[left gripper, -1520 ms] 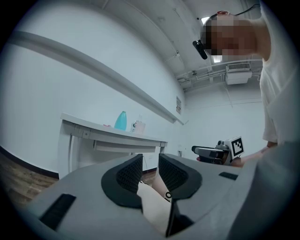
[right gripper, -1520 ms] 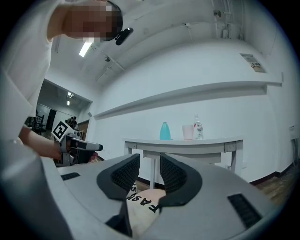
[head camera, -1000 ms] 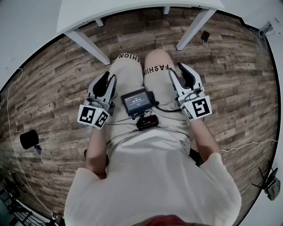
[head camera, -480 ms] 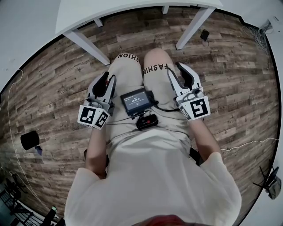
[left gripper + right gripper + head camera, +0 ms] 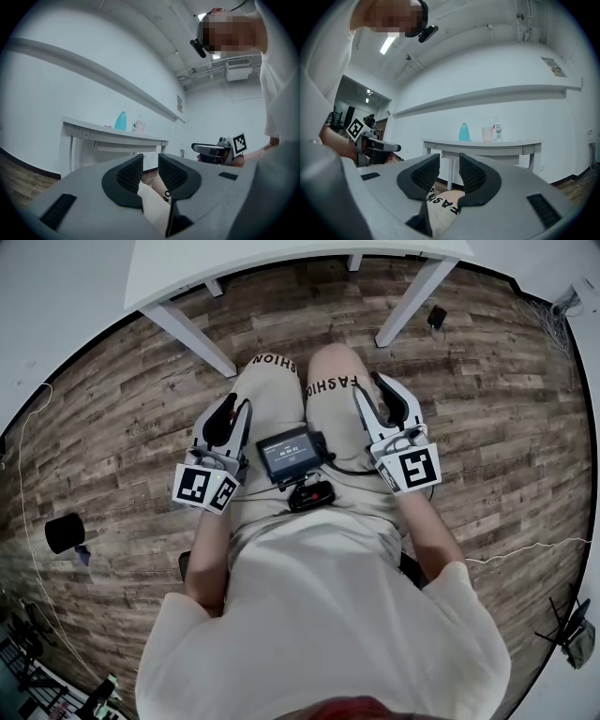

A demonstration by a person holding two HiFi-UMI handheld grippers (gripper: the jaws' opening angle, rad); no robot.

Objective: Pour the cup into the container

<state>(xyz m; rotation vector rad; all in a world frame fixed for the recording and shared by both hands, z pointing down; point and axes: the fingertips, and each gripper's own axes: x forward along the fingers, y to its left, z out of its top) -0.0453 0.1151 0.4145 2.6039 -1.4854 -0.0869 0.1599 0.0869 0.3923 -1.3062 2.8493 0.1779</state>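
Head view, seated person, left hand-held gripper (image 5: 235,409) and right hand-held gripper (image 5: 371,388) level above the thighs, left jaws just closing slightly, both pairs narrowly apart and empty, cup (image 5: 487,133) beside teal container (image 5: 464,132) on far white counter (image 5: 487,144).

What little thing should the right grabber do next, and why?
Probably lift the right gripper up from the lap and reach toward the cup on the white table. Its jaws stand apart with nothing between them, and the cup stands far ahead, beside the blue container, not yet picked up.
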